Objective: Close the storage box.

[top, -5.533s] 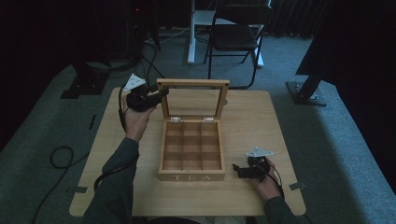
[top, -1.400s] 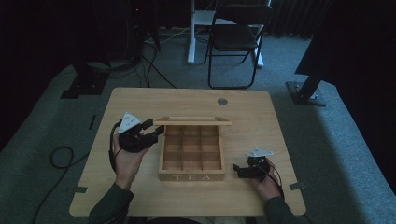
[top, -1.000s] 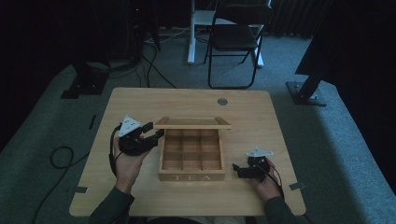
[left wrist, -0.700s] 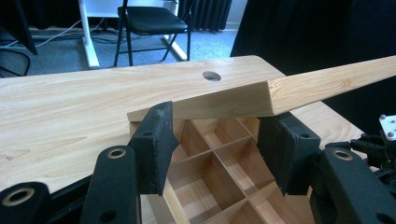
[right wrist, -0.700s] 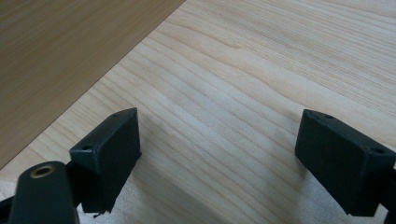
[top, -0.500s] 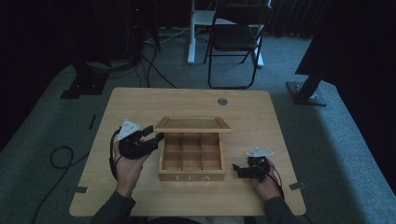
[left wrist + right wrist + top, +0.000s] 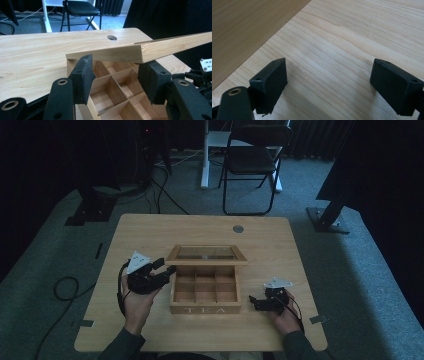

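Left gripper (image 7: 167, 272) is held level with jaws part-open, seemingly gripping nothing; right gripper (image 7: 253, 301) rests low, jaws wide apart.

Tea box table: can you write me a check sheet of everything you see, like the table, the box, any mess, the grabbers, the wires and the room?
Surface: wooden table, bare wood with a round hole near its far edge.
Job's things: wooden tea box with empty compartments; its lid is partly lowered, not shut.
Clutter: nothing seen.
Grippers: left gripper at the box's left side, jaws open under the lid's edge; right gripper resting on the table right of the box, jaws open and empty.
Cables: a black cable loops on the floor left of the table; more run behind it.
Surroundings: folding chair, dark curtains, grey carpet.
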